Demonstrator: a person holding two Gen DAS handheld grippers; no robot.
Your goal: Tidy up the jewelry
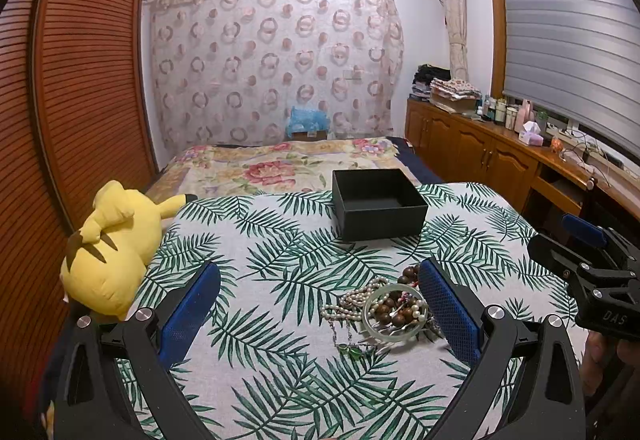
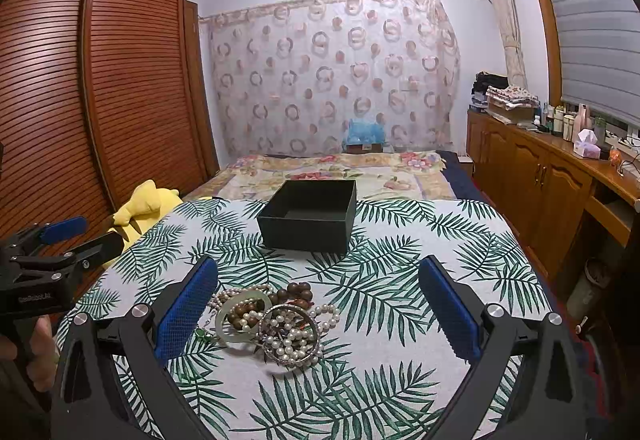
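Jewelry (image 2: 269, 320) heap before black box (image 2: 308, 214)

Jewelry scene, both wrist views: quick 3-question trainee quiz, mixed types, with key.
1. True or false: the black box already holds some jewelry.
2. Multiple choice: the jewelry pile lies (A) inside the box, (B) on the leaf-print cloth nearer the cameras than the box, (C) on the yellow plush toy.
3. Fill in: the left gripper and right gripper both have their jaws ____.

Key
1. False; the visible part of the interior is bare.
2. B
3. open
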